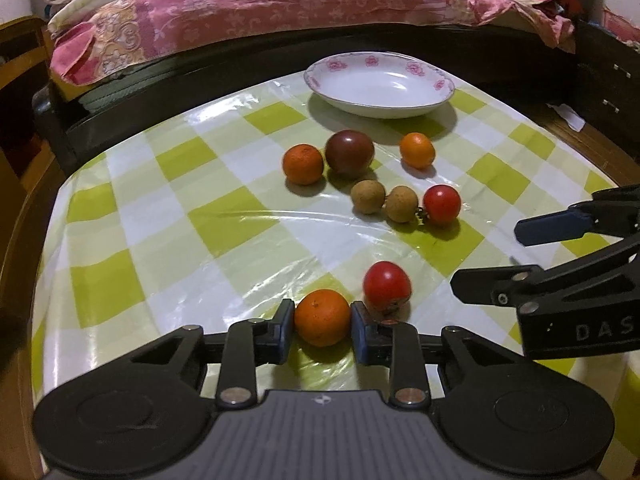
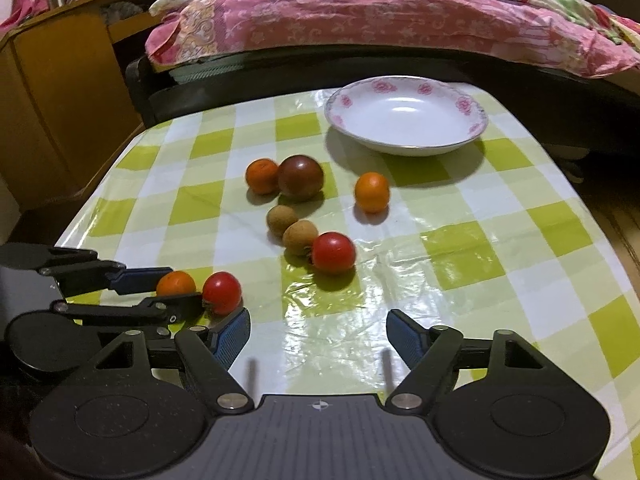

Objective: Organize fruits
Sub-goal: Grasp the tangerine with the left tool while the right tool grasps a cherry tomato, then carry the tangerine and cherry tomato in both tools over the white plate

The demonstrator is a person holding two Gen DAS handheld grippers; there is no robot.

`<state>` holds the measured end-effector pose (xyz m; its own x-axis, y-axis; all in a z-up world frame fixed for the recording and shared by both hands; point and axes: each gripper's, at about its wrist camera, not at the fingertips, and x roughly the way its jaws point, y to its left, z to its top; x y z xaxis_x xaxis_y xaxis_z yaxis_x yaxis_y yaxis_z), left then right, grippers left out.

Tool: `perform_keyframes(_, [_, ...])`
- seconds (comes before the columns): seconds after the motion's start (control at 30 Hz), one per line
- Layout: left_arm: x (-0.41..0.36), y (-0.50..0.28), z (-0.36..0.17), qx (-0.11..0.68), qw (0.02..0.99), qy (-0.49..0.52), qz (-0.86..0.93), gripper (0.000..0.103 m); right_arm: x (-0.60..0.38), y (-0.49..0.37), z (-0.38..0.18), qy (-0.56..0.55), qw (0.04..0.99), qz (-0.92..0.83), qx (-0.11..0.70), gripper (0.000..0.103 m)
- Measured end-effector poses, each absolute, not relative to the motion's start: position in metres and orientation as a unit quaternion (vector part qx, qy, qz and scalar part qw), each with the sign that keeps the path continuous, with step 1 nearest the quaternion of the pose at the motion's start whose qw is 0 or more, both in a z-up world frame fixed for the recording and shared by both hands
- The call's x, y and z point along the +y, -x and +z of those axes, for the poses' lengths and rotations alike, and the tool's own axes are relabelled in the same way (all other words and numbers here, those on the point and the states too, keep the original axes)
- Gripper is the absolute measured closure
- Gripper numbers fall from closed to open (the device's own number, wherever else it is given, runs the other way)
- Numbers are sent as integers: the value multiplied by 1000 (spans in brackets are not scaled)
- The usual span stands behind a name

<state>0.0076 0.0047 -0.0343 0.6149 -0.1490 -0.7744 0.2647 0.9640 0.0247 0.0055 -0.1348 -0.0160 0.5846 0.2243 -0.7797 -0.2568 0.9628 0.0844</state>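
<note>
left gripper [image 1: 322, 322] clamped on a small orange [image 1: 322, 317] resting on the checked tablecloth [image 1: 200, 220]; a red tomato [image 1: 387, 286] lies just beyond its right pad. right gripper [image 2: 318, 336] jaws apart, nothing between them. remaining fruits lie farther ahead, before the empty flowered plate [image 1: 340, 65].

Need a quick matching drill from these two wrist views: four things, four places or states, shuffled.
Things:
1. small orange
2. plate
3. dark purple fruit
4. right gripper

Places or states:
A. empty, at the table's far end
B. open, nothing between its jaws
C. clamped in the left gripper
D. beside an orange fruit, in the far cluster

Pairs: 1-C, 2-A, 3-D, 4-B
</note>
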Motion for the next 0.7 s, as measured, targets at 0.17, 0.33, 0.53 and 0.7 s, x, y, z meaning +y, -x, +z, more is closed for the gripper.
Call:
perform_keyframes(0.17, [22,-6,-27,426,898,-56,-96,66,-122,-10,-17,32,883,179,432,41])
perform_keyframes(0.33, [35,-8,-30,439,894,-37,-83,66,-99,-17,-20,62,872,228,428,46])
perform_keyframes(0.53, [36,-9,-33,444,892,-35,-80,66,-83,-28,-33,81,864,244,433,66])
perform_keyframes(0.7, [37,-10,-34,442,893,-28,-75,66,-80,-32,-36,90,866,249,424,67])
